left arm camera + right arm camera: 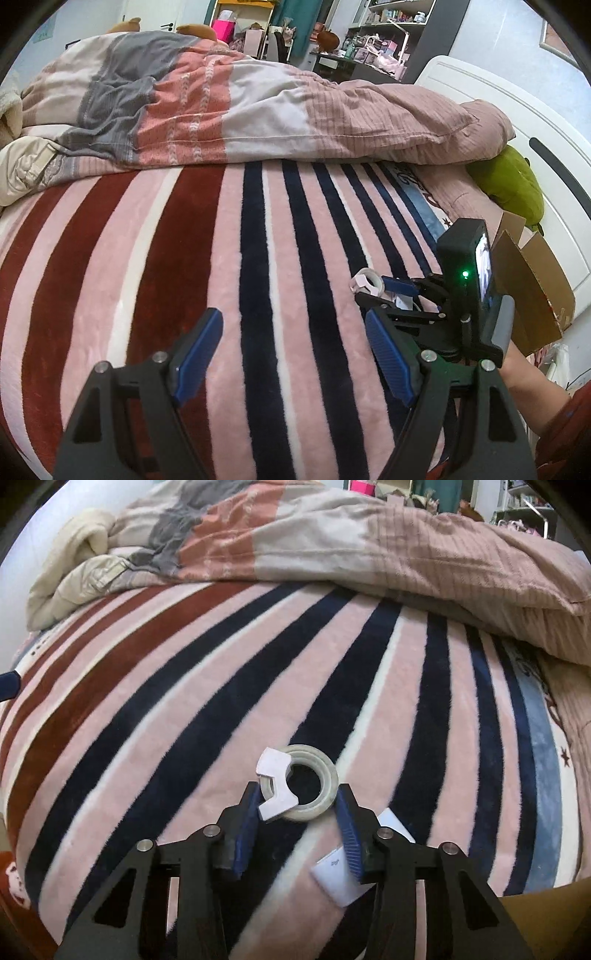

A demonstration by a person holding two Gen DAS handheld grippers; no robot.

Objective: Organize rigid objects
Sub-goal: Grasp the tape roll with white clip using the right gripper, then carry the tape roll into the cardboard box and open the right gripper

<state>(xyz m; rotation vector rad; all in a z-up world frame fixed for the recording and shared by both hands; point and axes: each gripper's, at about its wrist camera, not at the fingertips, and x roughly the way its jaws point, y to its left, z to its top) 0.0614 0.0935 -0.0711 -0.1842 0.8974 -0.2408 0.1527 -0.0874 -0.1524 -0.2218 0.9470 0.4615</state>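
A whitish tape roll [314,775] with a white clip-on cutter [275,775] lies on the striped blanket [184,709]. My right gripper [300,794] straddles it; both blue pads [246,819] touch its sides, so it is shut on the roll. The left wrist view shows the same roll [367,282] in front of the right gripper [386,291]. My left gripper [295,347] hangs open over the bare blanket [184,277], to the left of the roll, with nothing between its fingers.
A small white box [334,877] and another white item [395,823] lie under the right finger. An open cardboard box [532,288] stands at the bed's right edge beside a green plush [513,184]. A rumpled duvet [258,107] fills the far side.
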